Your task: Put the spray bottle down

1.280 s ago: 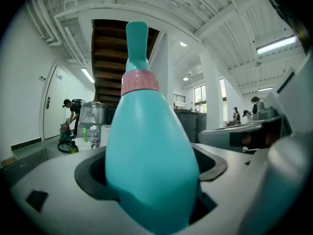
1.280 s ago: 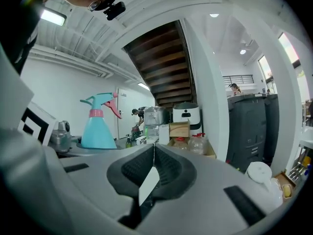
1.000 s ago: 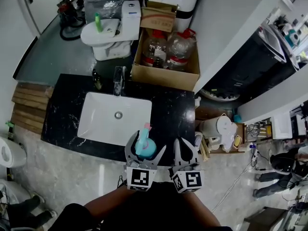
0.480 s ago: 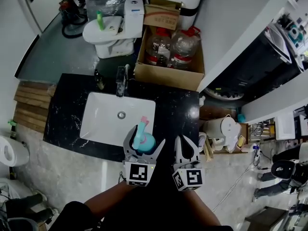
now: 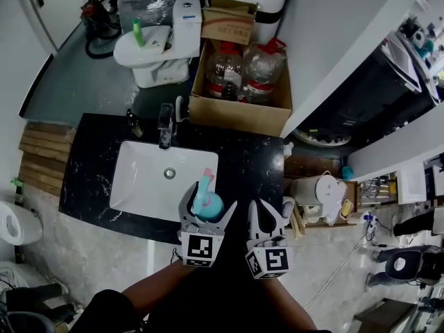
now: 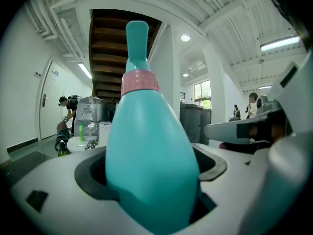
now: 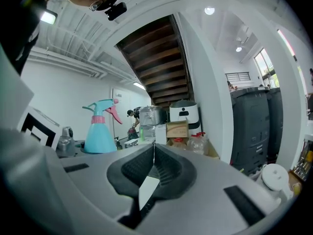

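A teal spray bottle (image 5: 205, 198) with a pink collar and trigger stands upright between the jaws of my left gripper (image 5: 208, 207), which is shut on its body. In the head view it hangs over the front edge of the black counter (image 5: 253, 161), by the near right corner of the white basin (image 5: 146, 175). In the left gripper view the spray bottle (image 6: 146, 131) fills the middle, held low by the left gripper (image 6: 151, 180). My right gripper (image 5: 268, 212) is beside it on the right, shut and empty. In the right gripper view, the right gripper (image 7: 154, 153) has its pads meeting and the spray bottle (image 7: 99, 131) shows at the left.
A faucet (image 5: 165, 125) stands behind the basin. Beyond the counter are a cardboard box (image 5: 239, 109) with large water bottles and a toilet (image 5: 149, 50). A white kettle (image 5: 316, 186) sits on a low shelf to the right. Wooden boards (image 5: 45, 141) lie to the left.
Both grippers have edged forward a little over the counter's front edge, the left one carrying the spray bottle. Neither gripper's jaws have changed.
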The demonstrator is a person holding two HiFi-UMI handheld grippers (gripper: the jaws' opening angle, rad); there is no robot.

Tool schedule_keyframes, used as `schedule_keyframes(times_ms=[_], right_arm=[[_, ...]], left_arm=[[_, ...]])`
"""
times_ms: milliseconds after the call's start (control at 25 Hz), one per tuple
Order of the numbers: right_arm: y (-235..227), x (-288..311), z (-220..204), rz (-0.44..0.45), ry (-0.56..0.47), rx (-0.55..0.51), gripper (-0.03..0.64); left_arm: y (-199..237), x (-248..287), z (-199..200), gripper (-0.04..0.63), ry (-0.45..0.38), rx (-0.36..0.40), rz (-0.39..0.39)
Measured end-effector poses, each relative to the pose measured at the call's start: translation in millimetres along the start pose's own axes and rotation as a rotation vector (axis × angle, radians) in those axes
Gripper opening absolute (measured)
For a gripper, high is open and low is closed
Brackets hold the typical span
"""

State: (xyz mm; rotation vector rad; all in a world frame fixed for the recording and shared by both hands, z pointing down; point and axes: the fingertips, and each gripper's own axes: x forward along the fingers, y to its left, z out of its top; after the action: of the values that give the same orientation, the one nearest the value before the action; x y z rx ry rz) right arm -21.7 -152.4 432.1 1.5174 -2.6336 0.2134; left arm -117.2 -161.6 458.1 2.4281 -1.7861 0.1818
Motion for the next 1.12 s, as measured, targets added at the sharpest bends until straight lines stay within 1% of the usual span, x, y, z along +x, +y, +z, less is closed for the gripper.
schedule_keyframes(times_ms=[80, 200, 280, 400, 520, 640, 720, 880, 960, 1040, 1120], right_arm=[[-8, 7, 2, 0.002, -0.007, 0.001, 0.017], [-20, 19, 6, 0.007, -0.011, -0.002, 0.017], [-28, 26, 5, 0.013, -0.003, -0.020, 0.017], [-42, 36, -2, 0.006, 0.015, -0.013, 0.017], [-57, 49, -9, -0.008, 0.041, 0.002, 0.017], [-66, 63, -11, 0.002, 0.064, -0.009, 0.017], [-70, 71, -11, 0.010, 0.064, -0.010, 0.017], [-82, 85, -19, 0.009, 0.077, -0.003, 0.017], [-89, 90, -23, -0.001, 0.084, -0.003, 0.017], [-95, 93, -26, -0.006, 0.088, 0.006, 0.017], [-103, 94, -30, -0.016, 0.091, 0.015, 0.017]], left_arm=[[-1, 11, 2, 0.443, -0.005, 0.016, 0.000], [-4, 30, 5, 0.443, -0.011, 0.073, -0.004], [-7, 41, 3, 0.443, -0.011, 0.092, -0.011], [-9, 60, -5, 0.445, 0.002, 0.080, -0.021], [-6, 81, -13, 0.443, 0.021, 0.051, -0.025], [-2, 100, -23, 0.443, 0.037, 0.039, -0.023], [-1, 112, -27, 0.444, 0.034, 0.052, -0.027], [-2, 133, -30, 0.443, 0.008, 0.105, -0.050], [-1, 143, -36, 0.443, 0.016, 0.110, -0.059], [0, 153, -46, 0.443, 0.036, 0.099, -0.063], [-1, 162, -59, 0.443, 0.058, 0.107, -0.068]])
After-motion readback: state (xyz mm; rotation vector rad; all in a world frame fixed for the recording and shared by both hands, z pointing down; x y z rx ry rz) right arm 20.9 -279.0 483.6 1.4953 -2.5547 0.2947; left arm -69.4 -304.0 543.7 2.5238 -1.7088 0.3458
